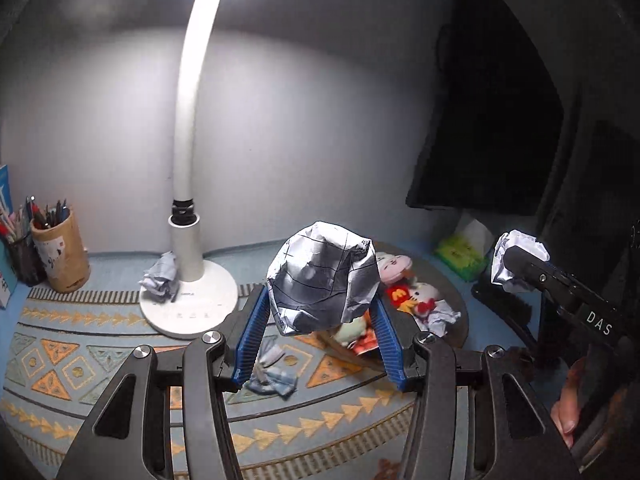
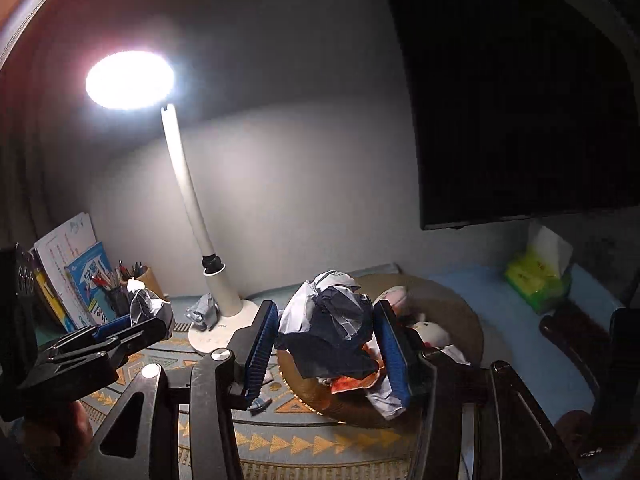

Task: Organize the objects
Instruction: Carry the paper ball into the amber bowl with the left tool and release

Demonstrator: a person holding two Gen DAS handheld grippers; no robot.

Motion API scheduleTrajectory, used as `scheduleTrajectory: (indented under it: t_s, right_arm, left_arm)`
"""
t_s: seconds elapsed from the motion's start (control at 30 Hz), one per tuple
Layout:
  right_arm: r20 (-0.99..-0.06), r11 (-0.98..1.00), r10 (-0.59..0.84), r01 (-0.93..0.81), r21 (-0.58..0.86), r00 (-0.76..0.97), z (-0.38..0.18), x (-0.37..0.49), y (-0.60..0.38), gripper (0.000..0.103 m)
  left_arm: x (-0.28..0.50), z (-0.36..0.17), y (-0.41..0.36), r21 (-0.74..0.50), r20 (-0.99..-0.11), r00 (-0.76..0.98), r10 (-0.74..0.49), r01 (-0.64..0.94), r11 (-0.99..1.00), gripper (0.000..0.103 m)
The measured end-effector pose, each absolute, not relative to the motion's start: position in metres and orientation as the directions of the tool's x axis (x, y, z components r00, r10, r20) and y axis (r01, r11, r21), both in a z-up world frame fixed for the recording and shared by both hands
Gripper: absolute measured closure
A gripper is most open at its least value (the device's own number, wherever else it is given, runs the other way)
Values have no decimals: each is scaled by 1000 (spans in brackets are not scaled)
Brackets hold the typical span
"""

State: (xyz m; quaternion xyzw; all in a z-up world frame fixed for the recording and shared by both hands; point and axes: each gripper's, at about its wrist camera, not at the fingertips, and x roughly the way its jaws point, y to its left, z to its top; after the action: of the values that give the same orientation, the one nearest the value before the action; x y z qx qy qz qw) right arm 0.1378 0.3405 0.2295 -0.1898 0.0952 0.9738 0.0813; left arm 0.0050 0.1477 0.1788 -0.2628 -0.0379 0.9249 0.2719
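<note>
A desk lamp (image 1: 188,304) is stood at the centre of a patterned mat (image 1: 80,356), against the wall. A paper ball (image 1: 160,278) is laid touching its base at nine o'clock. Pen cups (image 1: 60,256) are placed farther out at nine o'clock. A round basket (image 2: 460,312) of toys is set at three o'clock, with a tissue pack (image 1: 462,256) beyond it.

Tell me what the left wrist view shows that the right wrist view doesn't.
Only the left wrist view shows the left gripper closed on its paper ball from behind, and a red-and-yellow plush. Only the right wrist view shows the books by the wall and the right gripper gripping its paper ball head-on. Both show the lamp, the pen cup and the green tissue pack.
</note>
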Motion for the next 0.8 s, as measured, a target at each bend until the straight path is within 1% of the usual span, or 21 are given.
scheduleTrajectory:
  t_s: [0.13, 0.3, 0.43, 0.5, 0.57, 0.6, 0.67, 0.8]
  right_arm:
    - [-407, -947, 148, -247, 204, -902, 232, 136, 378, 54]
    - [-490, -916, 153, -309, 256, -858, 211, 106, 415, 54]
    - [-587, -925, 25, -241, 293, -809, 184, 69, 423, 54]
    - [-620, -931, 1, -226, 286, -785, 171, 57, 418, 53]
    - [-631, -926, -7, -233, 296, -776, 161, 52, 417, 37]
    - [-632, -922, -6, -241, 304, -775, 158, 52, 418, 34]
    - [-634, -913, 0, -259, 314, -773, 154, 53, 423, 34]
    - [-635, -899, 2, -279, 337, -773, 148, 64, 432, 34]
  left_arm:
    - [-11, 182, 185, -224, -454, -691, 562, -522, -823, 54]
    - [-37, 152, 222, -246, -507, -636, 581, -540, -805, 54]
    - [-48, 117, 238, -229, -563, -582, 586, -572, -788, 52]
    - [-53, 102, 243, -220, -588, -563, 580, -579, -785, 50]
    - [-56, 93, 247, -218, -605, -545, 580, -587, -779, 44]
    - [-57, 89, 249, -213, -616, -542, 572, -585, -783, 31]
    - [-57, 85, 246, -207, -619, -546, 564, -580, -788, 25]
    - [-53, 83, 232, -260, -616, -515, 595, -580, -772, 25]
